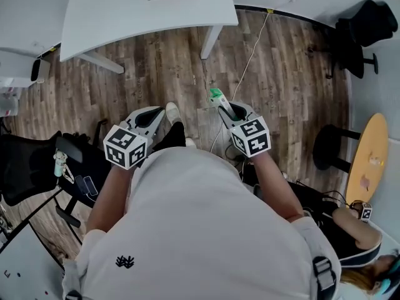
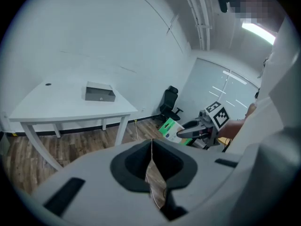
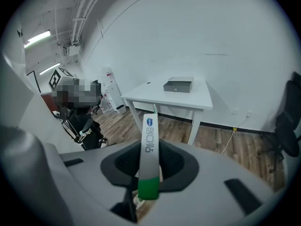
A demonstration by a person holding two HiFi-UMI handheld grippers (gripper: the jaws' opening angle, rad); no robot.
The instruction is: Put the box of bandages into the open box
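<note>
Nearest the torso, the left gripper (image 1: pixel 152 116) was held with its jaws pressed together on nothing. Beside it, the right gripper (image 1: pixel 226 109) was clamped on the box of bandages (image 3: pixel 149 150). The box was gripped edge-on by its flat faces, with its long axis pointed forward along the jaws toward the table (image 1: pixel 125 14). A green band was seen at the camera end and white with a blue logo at the far end. Bare wood floor (image 1: pixel 156 74) and a white cable (image 1: pixel 249 64) were seen between. A black chair (image 1: pixel 28 167) was noted at left. The open box (image 3: pixel 178 85) was set on the tabletop, well apart from the bandages. Its inside was not visible, and it was cut off by the top edge in the head view.
</note>
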